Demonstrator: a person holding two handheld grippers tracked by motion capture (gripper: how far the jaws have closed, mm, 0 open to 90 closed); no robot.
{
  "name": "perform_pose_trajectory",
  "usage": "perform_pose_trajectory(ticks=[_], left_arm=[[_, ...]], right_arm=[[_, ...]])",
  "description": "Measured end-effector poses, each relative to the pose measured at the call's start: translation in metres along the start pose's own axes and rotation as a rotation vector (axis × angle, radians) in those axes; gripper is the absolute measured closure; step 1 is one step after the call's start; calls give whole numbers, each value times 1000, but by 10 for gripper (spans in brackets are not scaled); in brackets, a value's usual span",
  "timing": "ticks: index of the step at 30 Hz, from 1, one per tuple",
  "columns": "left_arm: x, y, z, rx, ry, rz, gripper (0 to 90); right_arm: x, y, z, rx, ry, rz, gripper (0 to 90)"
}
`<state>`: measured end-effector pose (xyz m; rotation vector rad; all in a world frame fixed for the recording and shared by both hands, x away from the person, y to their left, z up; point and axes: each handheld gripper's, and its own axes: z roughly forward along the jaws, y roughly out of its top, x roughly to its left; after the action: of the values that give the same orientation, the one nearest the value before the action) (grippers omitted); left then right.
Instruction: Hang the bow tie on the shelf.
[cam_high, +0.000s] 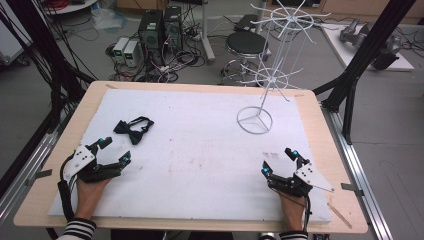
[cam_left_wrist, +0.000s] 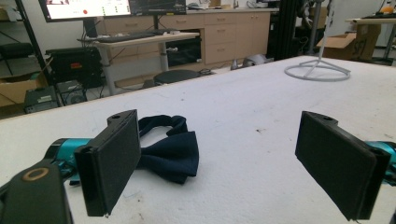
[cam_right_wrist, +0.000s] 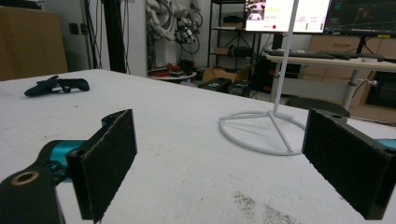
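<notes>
A dark navy bow tie (cam_high: 133, 129) lies flat on the white mat at the left. My left gripper (cam_high: 115, 150) rests just below and left of it, open, jaws wide apart and nothing between them. In the left gripper view the bow tie (cam_left_wrist: 170, 149) lies just beyond the left jaw. A white wire display stand (cam_high: 272, 75) rises from a ring base (cam_high: 254, 120) at the right of the mat. My right gripper (cam_high: 278, 161) sits open near the front right, below the stand. The right gripper view shows the ring base (cam_right_wrist: 264, 129) ahead and the bow tie (cam_right_wrist: 56, 85) far off at left.
The white mat (cam_high: 200, 150) covers most of a wooden table (cam_high: 315, 125). Black frame posts (cam_high: 367, 47) stand at the right, and cables hang at the left. A black stool (cam_high: 246, 45) and computer boxes (cam_high: 161, 27) stand on the floor behind the table.
</notes>
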<state>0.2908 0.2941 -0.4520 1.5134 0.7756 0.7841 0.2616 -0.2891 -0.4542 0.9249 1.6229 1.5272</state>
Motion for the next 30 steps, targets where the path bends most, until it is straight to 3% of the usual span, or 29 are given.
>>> perform_pose_trajectory(ticks=[22, 30], left_arm=[[1, 1, 1, 10, -5, -5, 141], [6, 8, 5, 48, 3, -1, 139]], right_arm=[[0, 0, 0, 1, -9, 6, 92], [-1, 0, 0, -2, -9, 9, 92]])
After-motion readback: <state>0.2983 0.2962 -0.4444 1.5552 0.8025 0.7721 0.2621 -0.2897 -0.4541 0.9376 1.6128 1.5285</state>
